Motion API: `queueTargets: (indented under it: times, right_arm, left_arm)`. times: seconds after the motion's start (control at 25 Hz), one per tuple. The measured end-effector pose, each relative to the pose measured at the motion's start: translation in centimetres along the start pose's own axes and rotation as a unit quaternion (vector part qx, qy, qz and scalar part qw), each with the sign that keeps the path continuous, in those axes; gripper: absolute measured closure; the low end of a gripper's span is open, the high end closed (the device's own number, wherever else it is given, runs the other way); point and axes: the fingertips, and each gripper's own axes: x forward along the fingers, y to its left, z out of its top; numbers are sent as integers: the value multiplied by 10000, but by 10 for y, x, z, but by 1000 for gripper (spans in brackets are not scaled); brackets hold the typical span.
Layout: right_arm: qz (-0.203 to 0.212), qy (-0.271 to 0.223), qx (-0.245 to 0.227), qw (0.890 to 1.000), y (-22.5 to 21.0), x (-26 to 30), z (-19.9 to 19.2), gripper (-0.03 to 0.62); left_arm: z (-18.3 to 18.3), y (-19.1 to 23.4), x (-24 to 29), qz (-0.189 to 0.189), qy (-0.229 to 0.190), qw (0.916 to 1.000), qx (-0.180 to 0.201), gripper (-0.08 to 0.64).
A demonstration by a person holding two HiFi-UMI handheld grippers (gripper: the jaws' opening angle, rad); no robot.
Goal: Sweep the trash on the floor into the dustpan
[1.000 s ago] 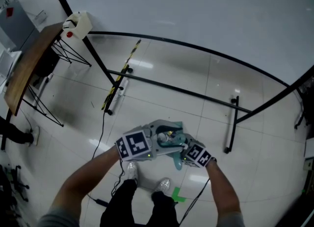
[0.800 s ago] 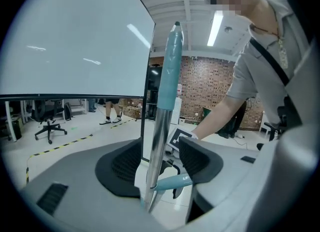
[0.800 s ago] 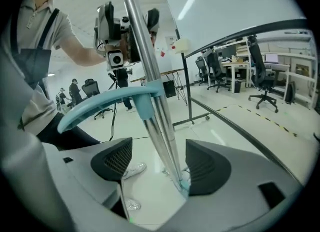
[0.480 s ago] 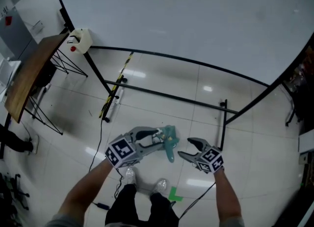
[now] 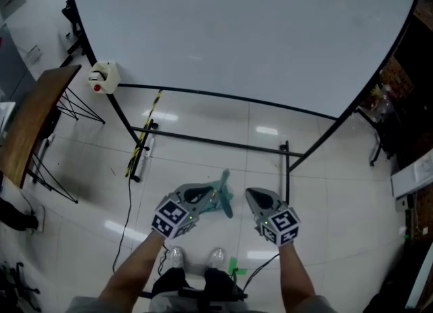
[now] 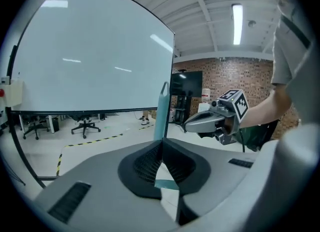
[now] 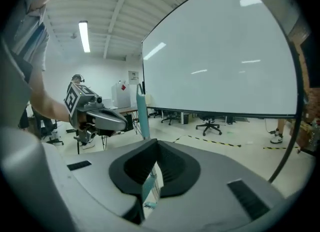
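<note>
Teal dustpan [image 5: 223, 200] | upright on floor [image 5: 325, 203] | contents hidden

Held out ahead side by side, tipped slightly downward, the left tool [image 5: 208, 194] and right tool [image 5: 249, 195] have just closed, pads meeting on nothing.

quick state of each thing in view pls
left gripper: shut, jaws just closed, nothing between
right gripper: shut, jaws just closed, nothing between
dustpan: upright, in neither gripper
ceiling light: on
screen: blank
</note>
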Motion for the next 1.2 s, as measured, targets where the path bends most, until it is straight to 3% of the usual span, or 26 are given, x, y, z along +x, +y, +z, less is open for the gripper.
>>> queueTargets:
  times: [0.2, 0.36, 0.68, 1.2]
  right_arm:
    - [-824, -525, 100, 9952, 15, -25, 55, 583]
    - [-1144, -725, 82, 9908, 31, -32, 86, 583]
    - [-1160, -1009, 282, 9877, 61, -36, 115, 584]
    - [-1173, -916, 239, 9886, 77, -30, 121, 586]
  left_arm:
    - [29, -8, -23, -149, -196, 9997, 47, 554]
    - [61, -4, -40, -234, -483, 9986, 13, 554]
    - [89, -12, -63, -301, -698, 9969, 207, 554]
    - [86, -14, -71, -382, -620, 9969, 281, 554]
